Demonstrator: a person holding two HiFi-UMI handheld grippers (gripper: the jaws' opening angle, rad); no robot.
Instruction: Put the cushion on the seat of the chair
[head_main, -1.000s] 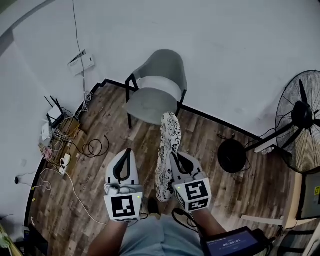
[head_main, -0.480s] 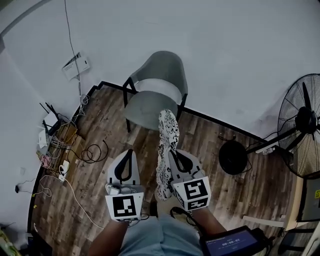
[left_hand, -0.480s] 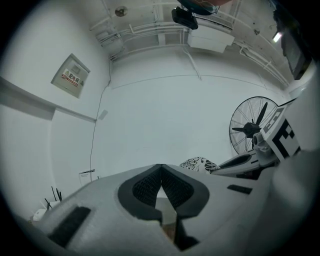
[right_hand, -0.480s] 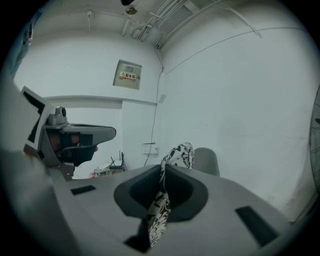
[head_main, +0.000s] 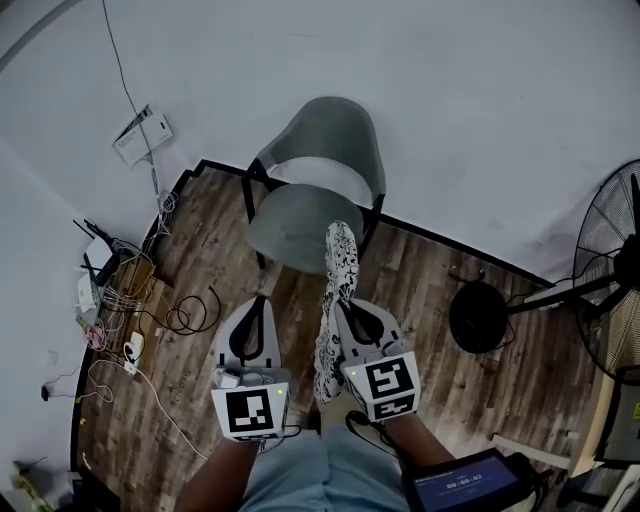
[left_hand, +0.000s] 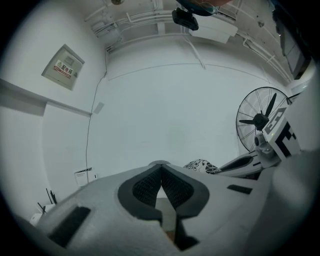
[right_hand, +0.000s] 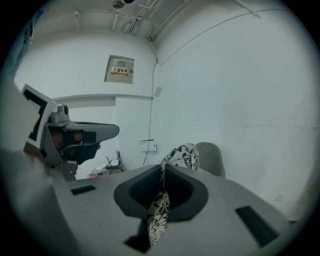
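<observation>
Head view: cushion (head_main: 335, 300) on edge, toward chair (head_main: 312, 195).

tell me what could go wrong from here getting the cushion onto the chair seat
1. The right gripper pinches only a thin edge of the cushion, which stands on edge; it might slip out or flop over.
2. Let go edge-up, it could tip off the chair seat rather than lie flat.
3. Loose cables lie to the chair's left in the head view; a foot could catch them.
</observation>
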